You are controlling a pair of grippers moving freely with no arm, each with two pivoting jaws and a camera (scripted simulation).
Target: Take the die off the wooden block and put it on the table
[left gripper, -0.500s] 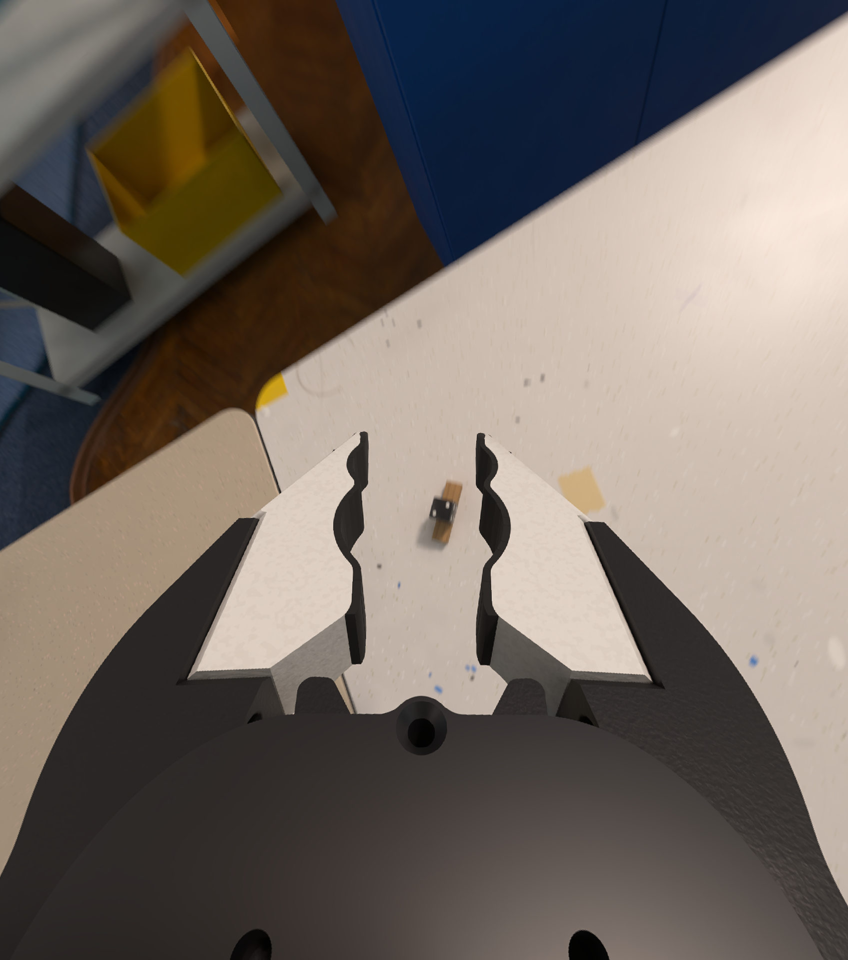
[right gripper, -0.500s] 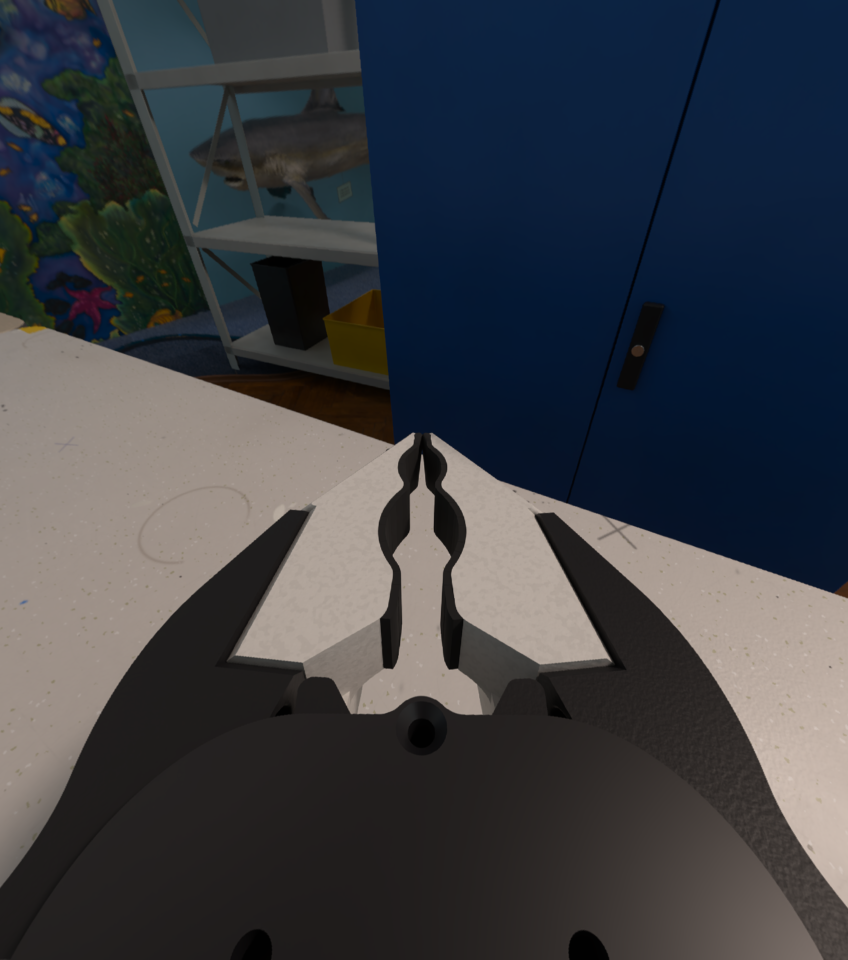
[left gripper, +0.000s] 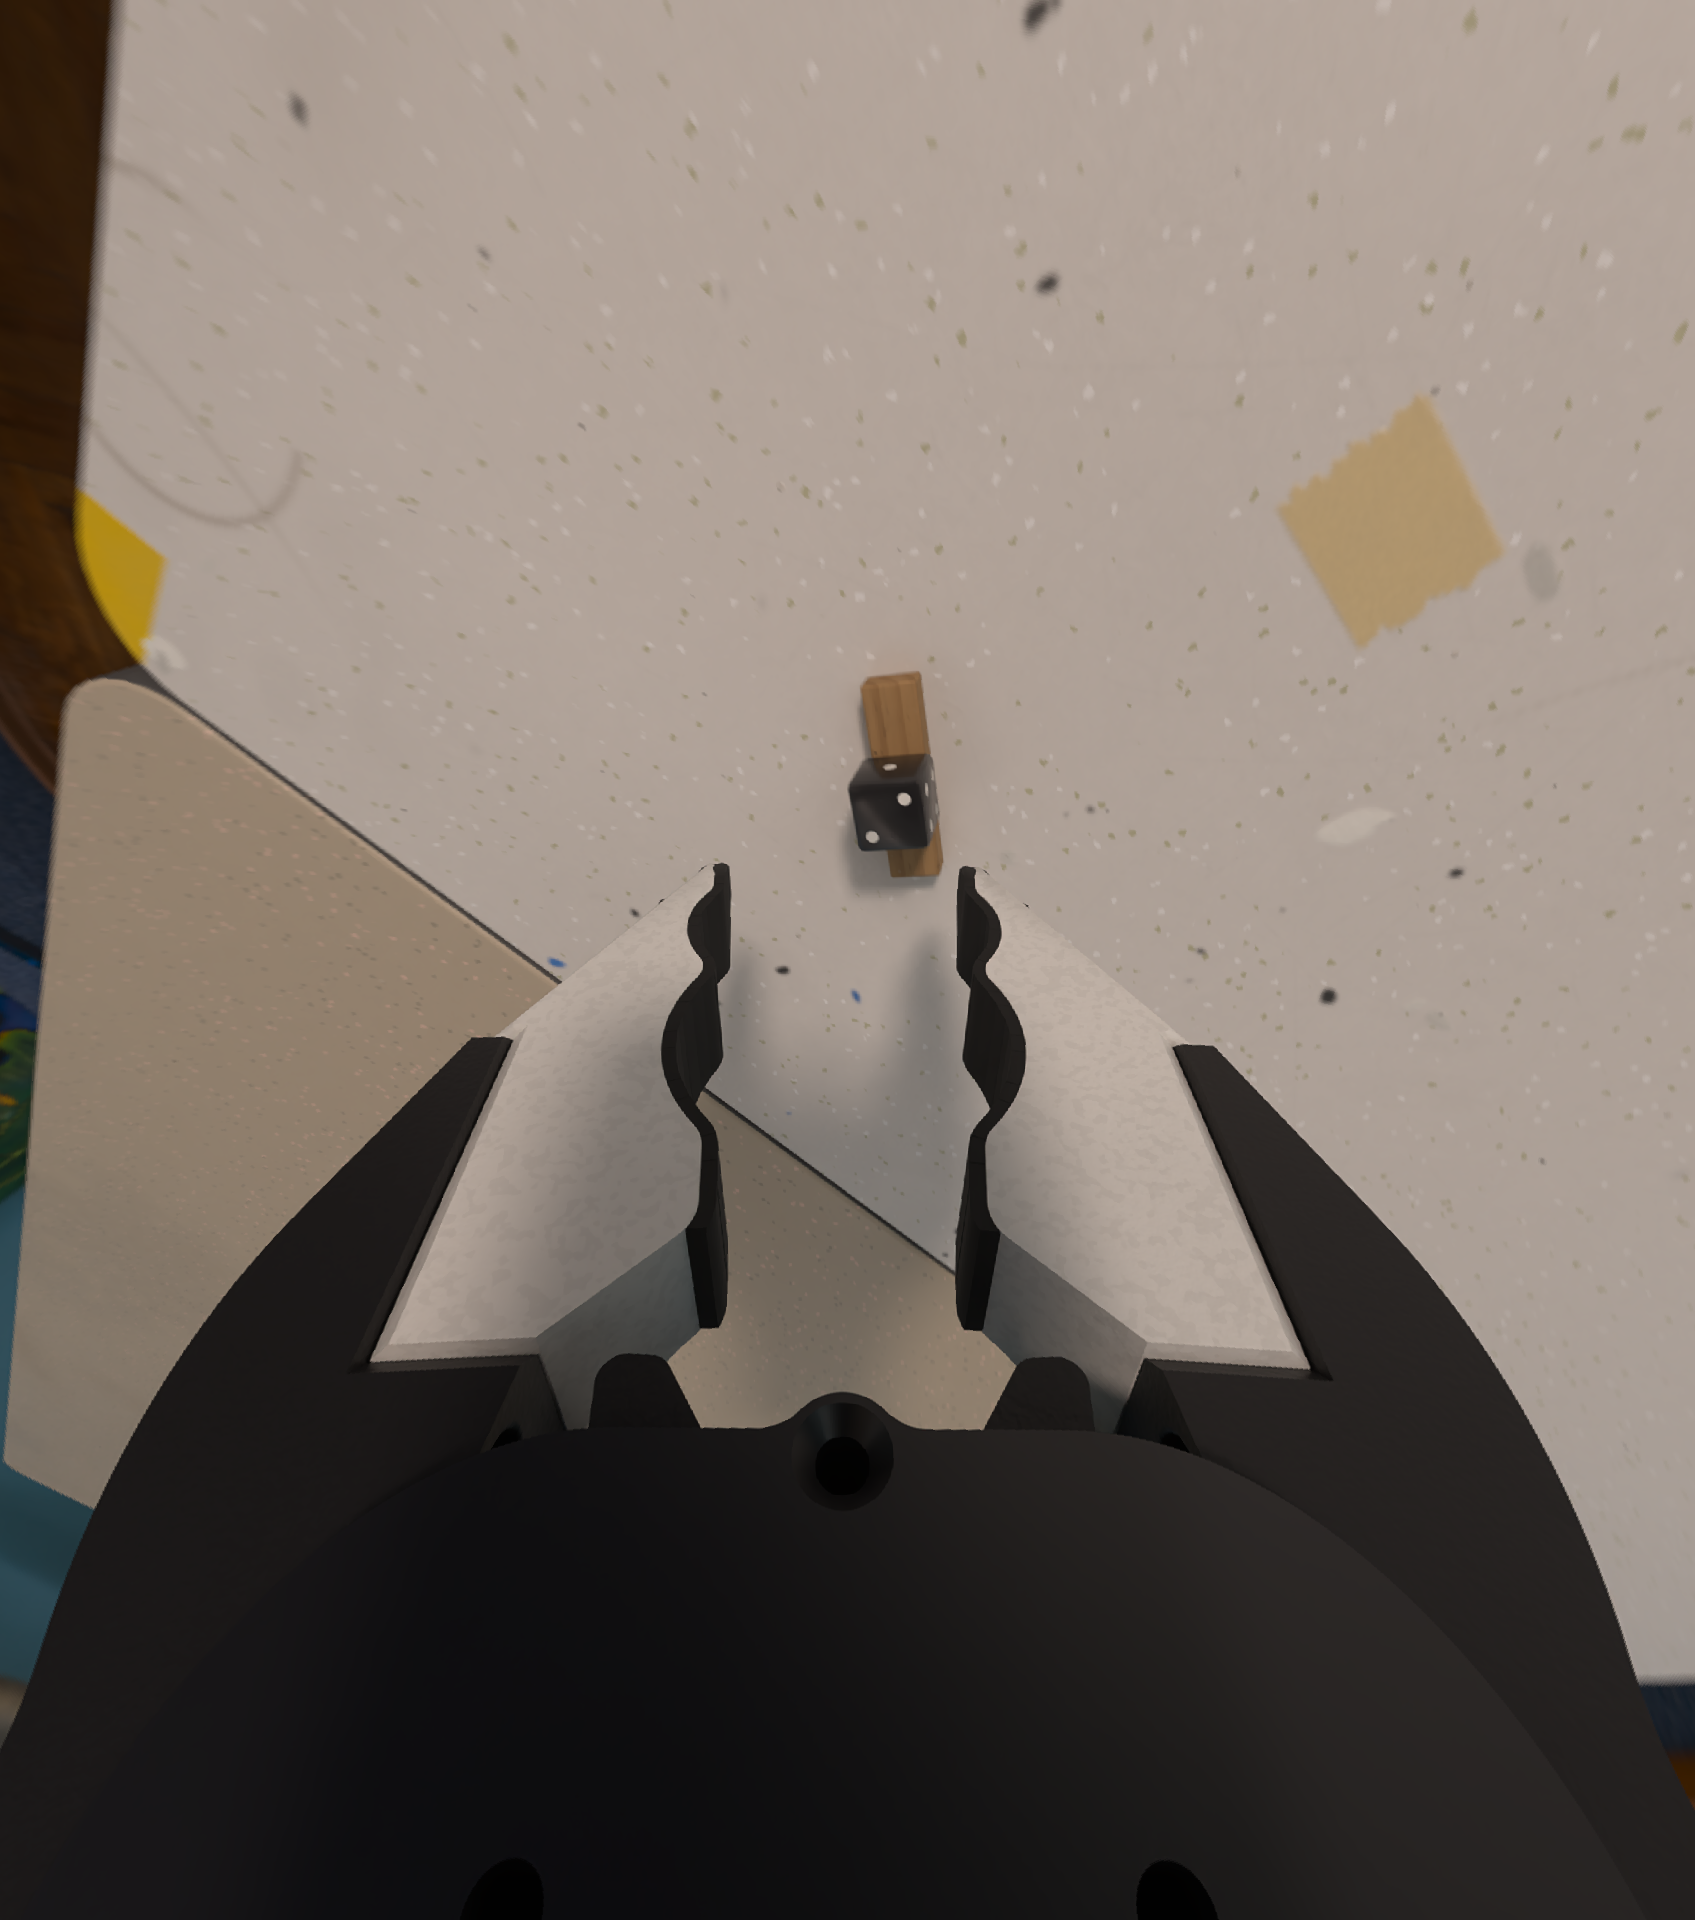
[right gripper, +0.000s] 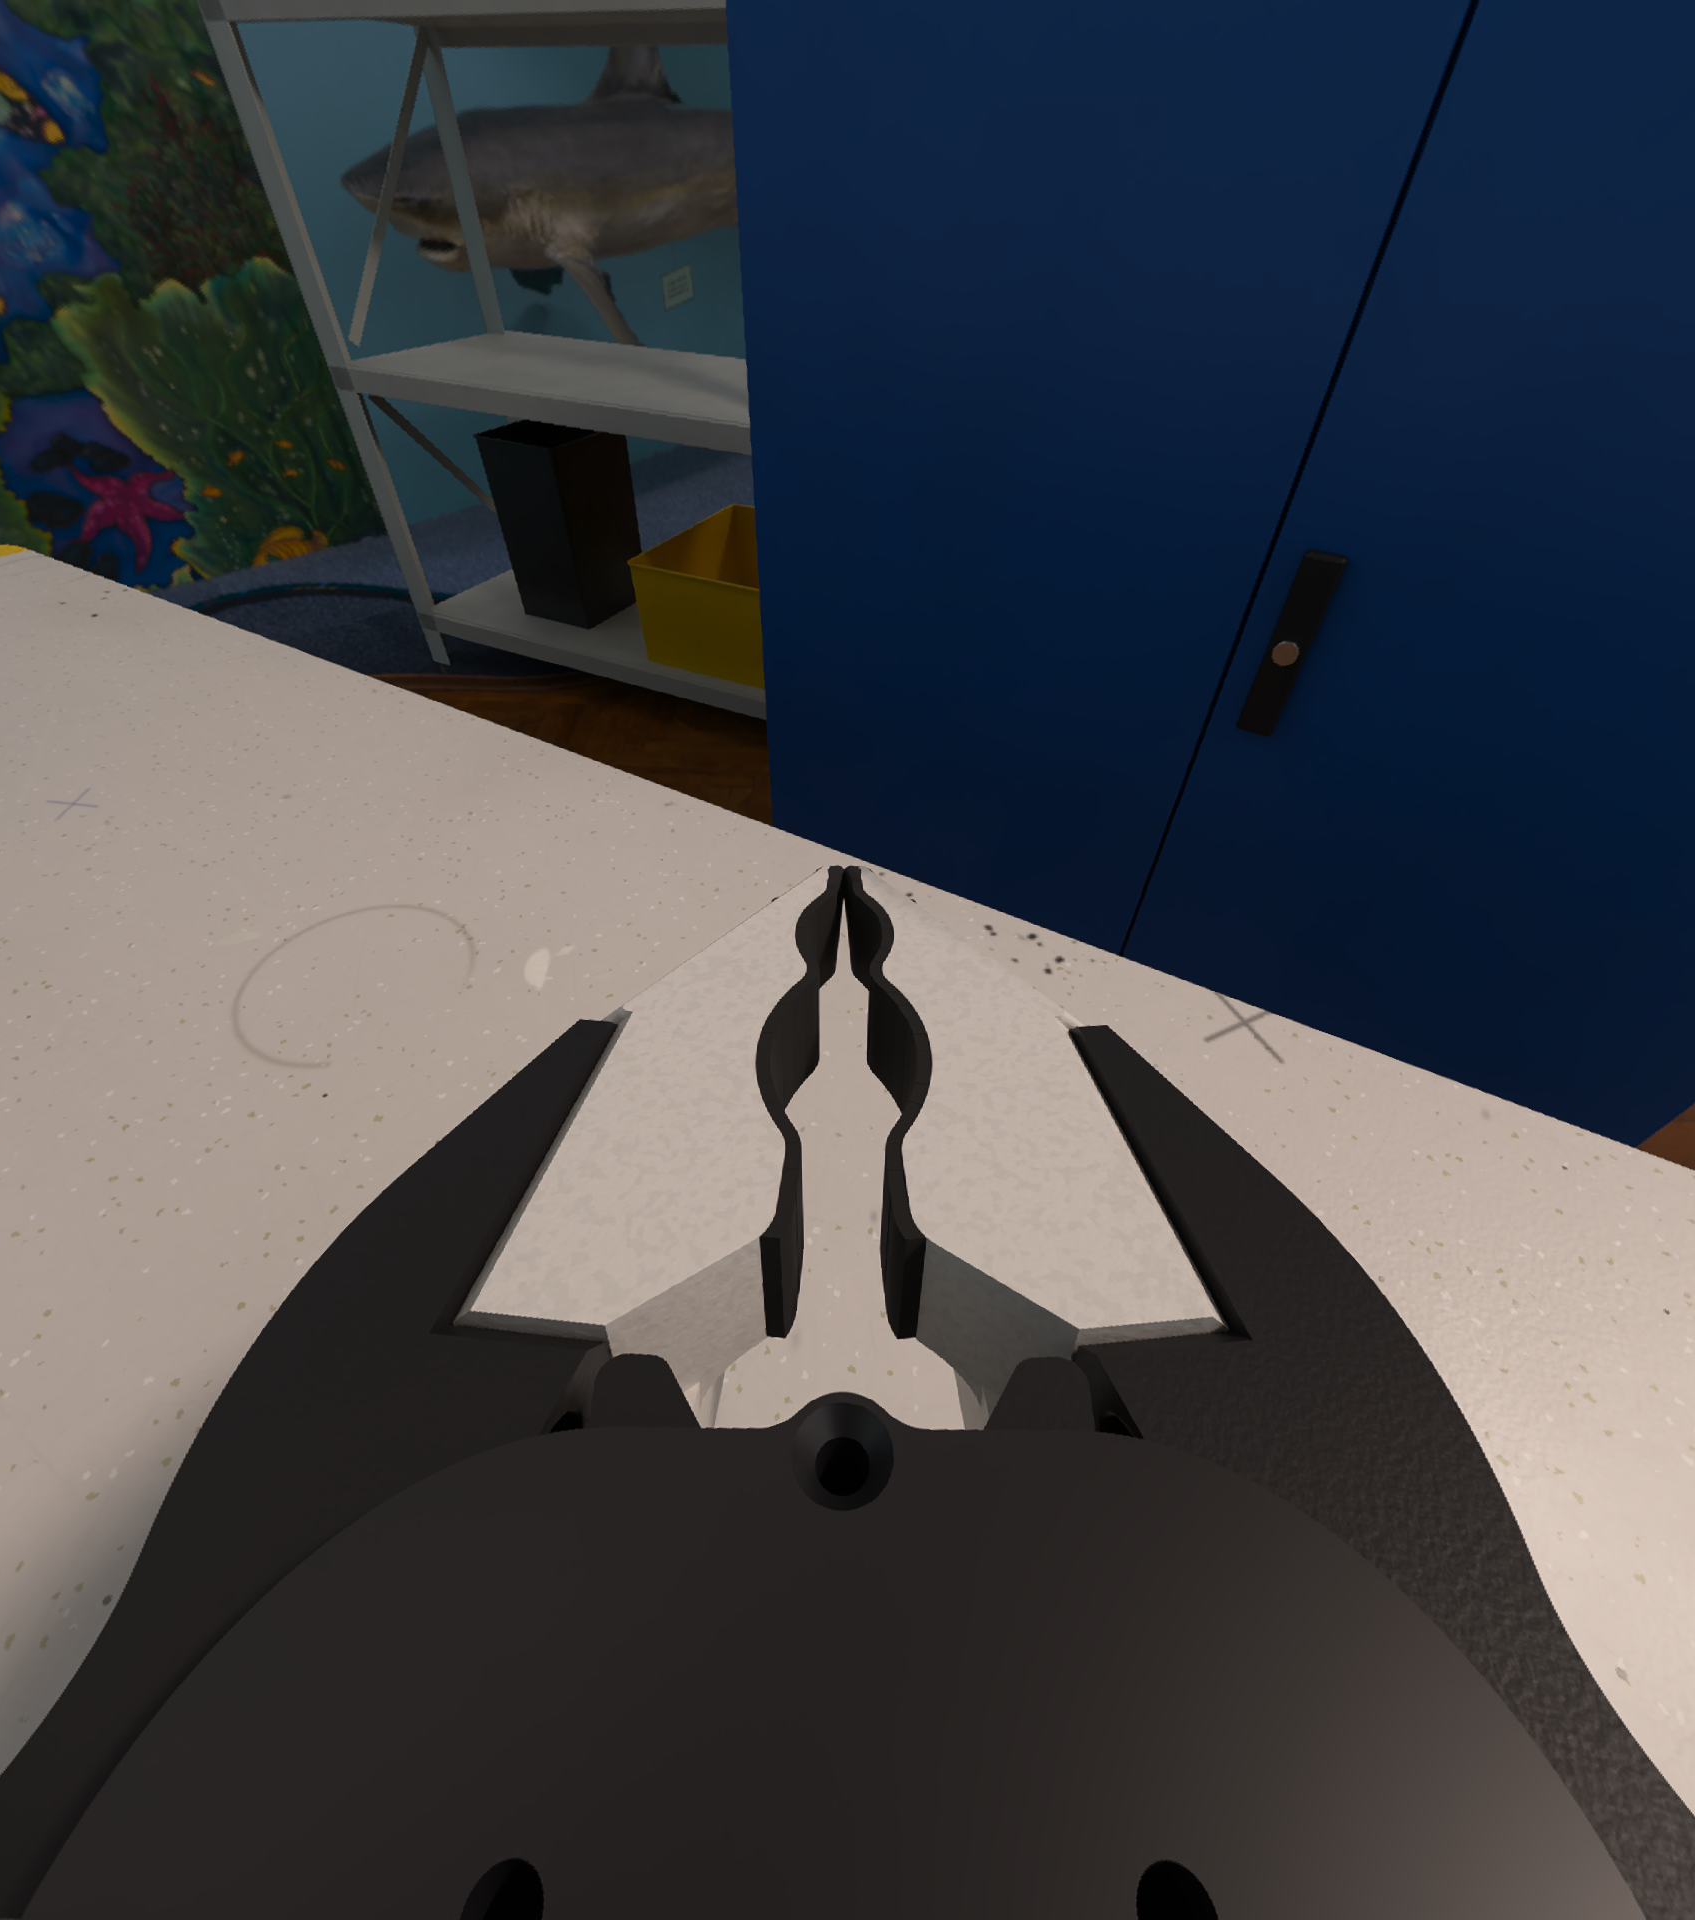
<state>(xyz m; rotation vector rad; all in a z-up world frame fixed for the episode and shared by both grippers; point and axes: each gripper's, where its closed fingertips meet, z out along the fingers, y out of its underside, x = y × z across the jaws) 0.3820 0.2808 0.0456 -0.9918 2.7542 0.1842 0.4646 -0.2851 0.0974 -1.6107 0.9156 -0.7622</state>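
Observation:
A small black die (left gripper: 891,802) with white pips sits on a short wooden block (left gripper: 900,764) that lies flat on the speckled white table (left gripper: 1238,935). In the left wrist view my left gripper (left gripper: 841,873) is open and empty, looking down on the table, its fingertips just short of the die and block. In the right wrist view my right gripper (right gripper: 843,875) is shut with nothing between its fingers, held low over the table near its far edge. The die and block do not show in the right wrist view.
A tan patch (left gripper: 1388,517) marks the table right of the block, a yellow patch (left gripper: 118,574) its left corner. A beige table (left gripper: 230,1039) adjoins at lower left. Beyond the table edge (right gripper: 614,748) stand a blue cabinet (right gripper: 1238,416) and a shelf (right gripper: 552,384) with black and yellow bins.
My left gripper has come closer to the die and block and turned; they now sit just past the fingertips and look larger. The right gripper has not visibly moved.

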